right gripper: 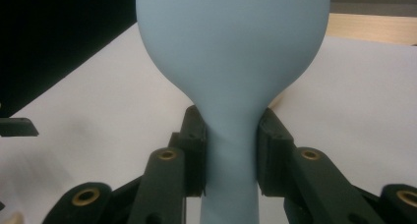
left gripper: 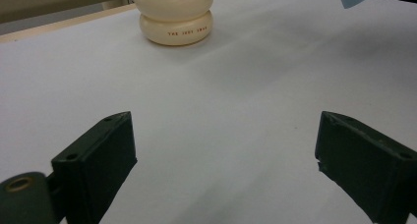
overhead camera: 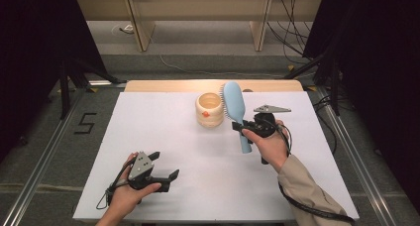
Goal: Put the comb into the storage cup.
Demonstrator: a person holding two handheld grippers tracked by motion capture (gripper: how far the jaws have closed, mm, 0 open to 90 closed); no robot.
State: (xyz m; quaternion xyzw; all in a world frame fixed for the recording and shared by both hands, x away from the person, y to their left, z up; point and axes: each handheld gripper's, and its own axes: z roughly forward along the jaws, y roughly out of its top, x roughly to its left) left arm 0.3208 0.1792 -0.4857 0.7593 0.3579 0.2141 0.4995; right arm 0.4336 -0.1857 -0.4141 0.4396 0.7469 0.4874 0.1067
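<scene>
Right gripper view: right gripper (right gripper: pixel 231 155) pinches the blue hairbrush (right gripper: pixel 231 52) at the thin neck, handle below the jaws, head lifted above the white table (right gripper: pixel 354 86). High view has the brush head just beside the cream cup (overhead camera: pixel 210 109), bristles facing it. Risks: neck is smooth and tapered, so the brush could swivel or slide in the pinch; a careless swing could knock the cup over. Left gripper (left gripper: pixel 223 165) rests spread wide, nothing between its jaws, well apart from the cup, so it cannot steady it.
</scene>
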